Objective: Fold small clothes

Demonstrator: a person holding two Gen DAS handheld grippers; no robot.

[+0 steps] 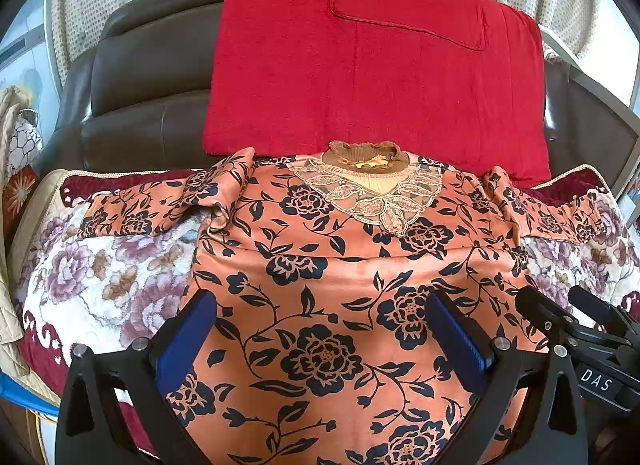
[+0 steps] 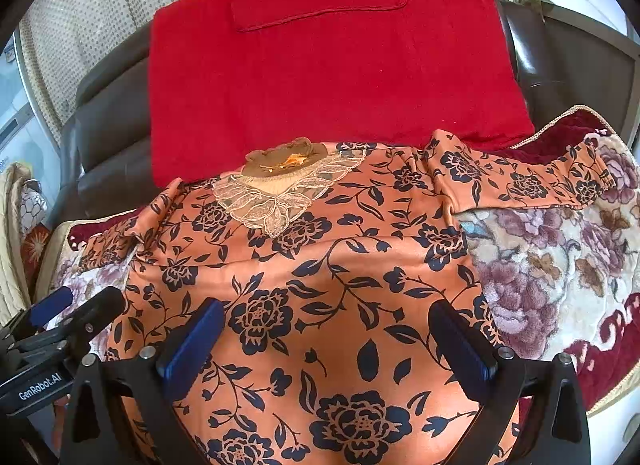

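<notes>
An orange top with black flowers point(image 1: 328, 265) lies face up and spread flat on a floral blanket, its lace collar point(image 1: 368, 193) at the far side and both sleeves stretched sideways. It also shows in the right wrist view point(image 2: 320, 265). My left gripper point(image 1: 320, 317) is open and empty above the lower body of the top. My right gripper point(image 2: 328, 325) is open and empty above the same area, a little to the right. The right gripper shows at the right edge of the left wrist view point(image 1: 580, 329).
The floral blanket point(image 1: 100, 277) covers the seat of a dark leather sofa point(image 1: 152, 77). A red folded blanket point(image 1: 368, 65) leans on the sofa back just behind the collar. Bare blanket lies on both sides of the top point(image 2: 552, 265).
</notes>
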